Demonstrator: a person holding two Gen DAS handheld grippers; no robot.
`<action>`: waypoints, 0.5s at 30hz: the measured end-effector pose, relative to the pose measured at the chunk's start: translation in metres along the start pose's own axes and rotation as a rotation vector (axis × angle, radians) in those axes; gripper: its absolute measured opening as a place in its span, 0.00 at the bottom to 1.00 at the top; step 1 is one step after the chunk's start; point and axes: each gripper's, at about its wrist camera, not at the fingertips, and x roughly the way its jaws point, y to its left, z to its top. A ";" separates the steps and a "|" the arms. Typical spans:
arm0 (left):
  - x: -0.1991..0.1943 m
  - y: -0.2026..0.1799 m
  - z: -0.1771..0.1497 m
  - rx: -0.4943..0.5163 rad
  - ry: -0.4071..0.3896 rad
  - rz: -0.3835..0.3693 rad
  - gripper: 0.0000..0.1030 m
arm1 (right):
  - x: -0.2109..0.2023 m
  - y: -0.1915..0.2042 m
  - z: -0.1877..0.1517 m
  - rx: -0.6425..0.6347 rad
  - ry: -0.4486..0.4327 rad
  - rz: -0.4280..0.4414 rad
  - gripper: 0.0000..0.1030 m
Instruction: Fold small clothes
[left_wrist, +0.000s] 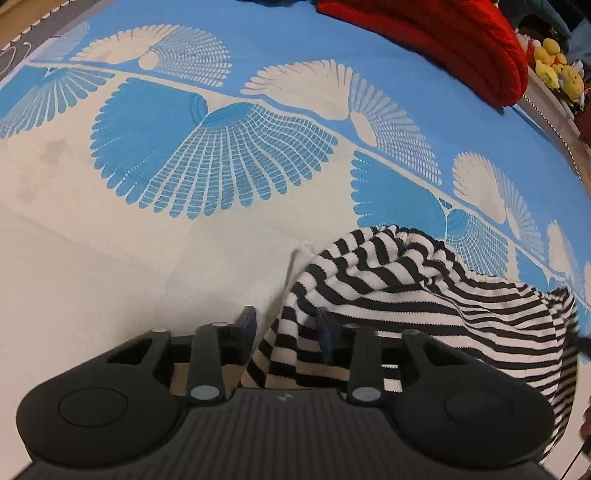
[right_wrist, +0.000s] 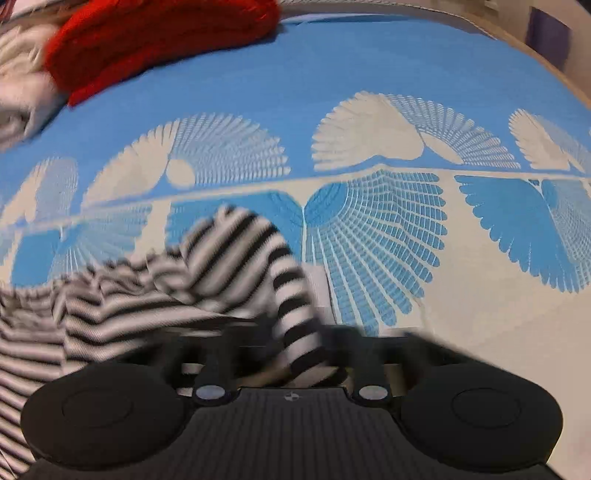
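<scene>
Striped garment (left_wrist: 406, 288): soft knitted cloth, black and white bands, finely ribbed, matt. Red garment (left_wrist: 436, 40): thicker knit with a coarse ribbed texture, matt. Bed cover (left_wrist: 184, 155): smooth woven cloth printed with blue and cream fan figures, matt, with faint darker marks on the cream part. Left gripper (left_wrist: 286, 325): black plastic, matt, body ridged in fine lines, with small bright metal pins at the joints. Right gripper (right_wrist: 295, 343): the same matt black plastic and ridged body; blurred.
</scene>
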 end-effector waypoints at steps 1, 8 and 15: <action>-0.003 0.001 0.003 -0.016 -0.030 0.004 0.01 | -0.006 -0.004 0.006 0.056 -0.053 -0.004 0.03; 0.015 0.002 -0.004 0.005 0.062 0.019 0.09 | 0.008 -0.015 0.006 0.151 0.018 -0.052 0.18; -0.019 0.023 -0.010 0.003 0.034 0.000 0.42 | -0.022 -0.032 -0.004 0.076 0.050 0.044 0.50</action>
